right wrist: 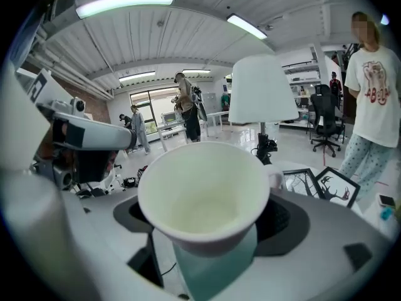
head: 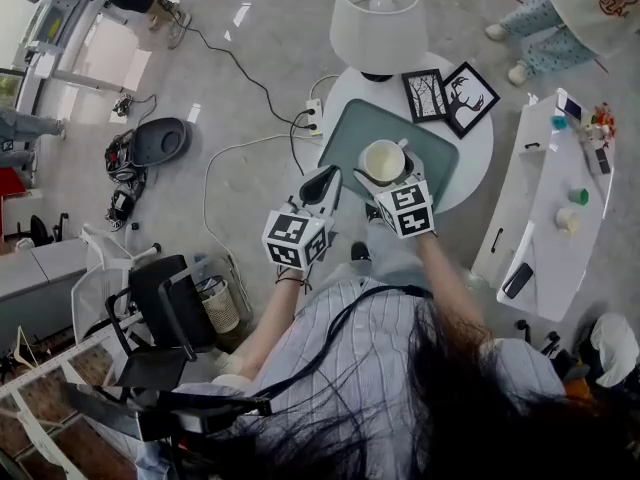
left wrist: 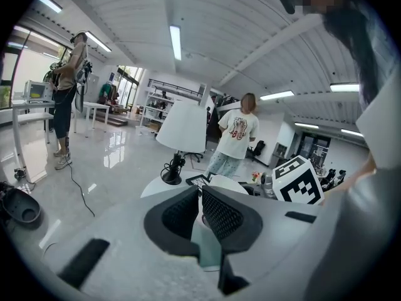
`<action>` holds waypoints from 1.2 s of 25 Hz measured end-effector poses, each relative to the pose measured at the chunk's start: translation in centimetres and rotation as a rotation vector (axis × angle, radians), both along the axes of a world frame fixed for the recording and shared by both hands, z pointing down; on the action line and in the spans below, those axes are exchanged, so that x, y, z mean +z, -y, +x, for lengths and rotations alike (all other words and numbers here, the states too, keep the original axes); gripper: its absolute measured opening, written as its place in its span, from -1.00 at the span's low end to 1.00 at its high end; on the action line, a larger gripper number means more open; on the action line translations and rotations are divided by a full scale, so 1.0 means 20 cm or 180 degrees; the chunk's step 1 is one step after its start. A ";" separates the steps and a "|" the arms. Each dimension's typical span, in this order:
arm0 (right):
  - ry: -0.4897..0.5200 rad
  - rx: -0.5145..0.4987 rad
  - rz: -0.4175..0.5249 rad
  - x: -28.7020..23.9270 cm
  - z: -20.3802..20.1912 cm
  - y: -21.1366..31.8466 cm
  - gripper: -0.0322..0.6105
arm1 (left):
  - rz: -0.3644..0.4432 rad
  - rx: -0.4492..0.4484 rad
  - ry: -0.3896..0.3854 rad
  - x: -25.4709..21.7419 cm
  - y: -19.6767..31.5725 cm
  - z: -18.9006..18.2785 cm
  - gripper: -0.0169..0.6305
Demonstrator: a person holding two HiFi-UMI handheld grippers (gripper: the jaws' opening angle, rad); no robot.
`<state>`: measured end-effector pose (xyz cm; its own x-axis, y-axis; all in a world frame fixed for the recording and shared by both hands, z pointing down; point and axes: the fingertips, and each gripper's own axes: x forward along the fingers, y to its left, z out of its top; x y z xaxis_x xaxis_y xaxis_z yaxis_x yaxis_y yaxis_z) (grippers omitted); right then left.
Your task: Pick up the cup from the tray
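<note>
Grey glossy floor (head: 230,88) spreads round a small round white table (head: 470,158), which carries a white lamp (head: 378,13), two black framed pictures (head: 425,95) and a teal tray (head: 345,138). In the head view the lampshade covers the table's far edge, and my own arms and hair cut off its near side.

My right gripper (head: 388,176) has its fingers (right wrist: 288,221) closed on the white cup (head: 383,160), one dark pad on each side of its wall. The cup is over the tray's middle, empty, its mouth tipped toward the right gripper view's camera. Its bowl fills that view and hides its own base, so I cannot tell whether it touches the tray or hangs clear of it (only a patch of teal shows beneath). Of the handle I see just a small white nub on the far right side.

My left gripper (head: 324,183) is just beside the right one, near the tray's left edge. Its fingers (left wrist: 222,215) lie together with only a thin slit between them, and nothing is in that slit; a sliver of tray shows below. I cannot pick the cup out in the left gripper view, where the right gripper's marker cube (left wrist: 297,180) stands to the right.
</note>
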<state>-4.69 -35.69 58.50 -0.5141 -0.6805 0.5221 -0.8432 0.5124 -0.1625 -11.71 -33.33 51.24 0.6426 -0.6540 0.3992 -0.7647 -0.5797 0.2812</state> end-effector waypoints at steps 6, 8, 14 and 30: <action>0.0029 0.0006 0.0049 -0.11 -0.04 -0.17 0.38 | 0.0072 0.0009 -0.0058 -0.05 -0.15 -0.06 -0.91; 0.0041 0.0008 0.0062 -0.14 -0.07 -0.23 0.38 | 0.0087 0.0020 -0.0070 -0.05 -0.22 -0.08 -0.91; 0.0063 0.0004 0.0095 -0.21 -0.12 -0.44 0.38 | 0.0095 -0.0021 -0.0155 -0.06 -0.43 -0.13 -0.91; 0.0021 -0.0041 0.0037 -0.25 -0.10 -0.87 0.38 | -0.0011 -0.0100 -0.0390 -0.03 -0.84 -0.12 -0.91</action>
